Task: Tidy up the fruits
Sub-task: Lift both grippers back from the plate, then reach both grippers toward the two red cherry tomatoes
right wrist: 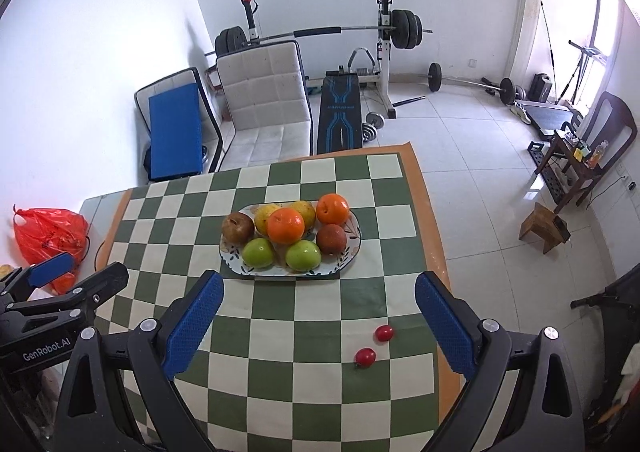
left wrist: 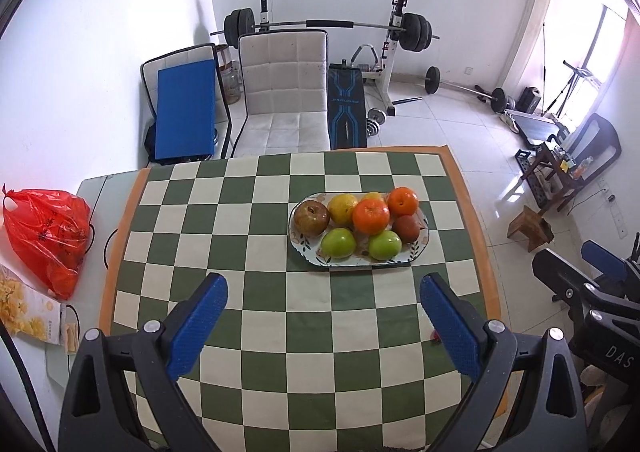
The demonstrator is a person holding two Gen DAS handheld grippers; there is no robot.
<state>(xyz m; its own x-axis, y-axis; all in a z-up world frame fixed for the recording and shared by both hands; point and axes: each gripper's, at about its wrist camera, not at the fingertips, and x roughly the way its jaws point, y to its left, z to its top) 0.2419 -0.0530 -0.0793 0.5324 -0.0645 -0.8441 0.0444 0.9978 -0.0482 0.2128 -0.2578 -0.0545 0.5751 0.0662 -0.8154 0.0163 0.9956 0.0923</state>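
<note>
a: from the left wrist, the left gripper (left wrist: 324, 306) hangs over the checkered cloth (left wrist: 256, 212) with its blue fingers (left wrist: 198, 326) spread wide and nothing between them. the oval plate (left wrist: 416, 254) sits ahead, slightly right of centre.

b: the right wrist shows the same for the right gripper (right wrist: 320, 304): fingers (right wrist: 444, 324) set wide apart, holding nothing. here the plate (right wrist: 352, 252) lies ahead and a little left.

a: on the plate i count two oranges (left wrist: 371, 215), two green apples (left wrist: 338, 243), a brown apple (left wrist: 311, 217) at the left end, a reddish fruit (left wrist: 407, 228) at the right, and yellow fruit (left wrist: 342, 207) at the back.

b: same pile here. but my view has two small red tomatoes (right wrist: 365, 357) loose on the cloth, near the right edge, well apart from the plate and close to each other without touching.

a: i only get a red speck (left wrist: 435, 336) just behind my right finger; probably one of them, though most of it is hidden.

b: i also see the left gripper's body at my left edge, beside the red plastic bag (right wrist: 48, 234).

a: that bag (left wrist: 48, 236) is far clearer for me, off the cloth on the bare table (left wrist: 96, 192), with a yellow printed box (left wrist: 24, 308) near it. and the right gripper's black body (left wrist: 592, 300) shows at my right edge.

b: beyond the table both views share the white chair (right wrist: 264, 92) and barbell rack (right wrist: 384, 32).
</note>
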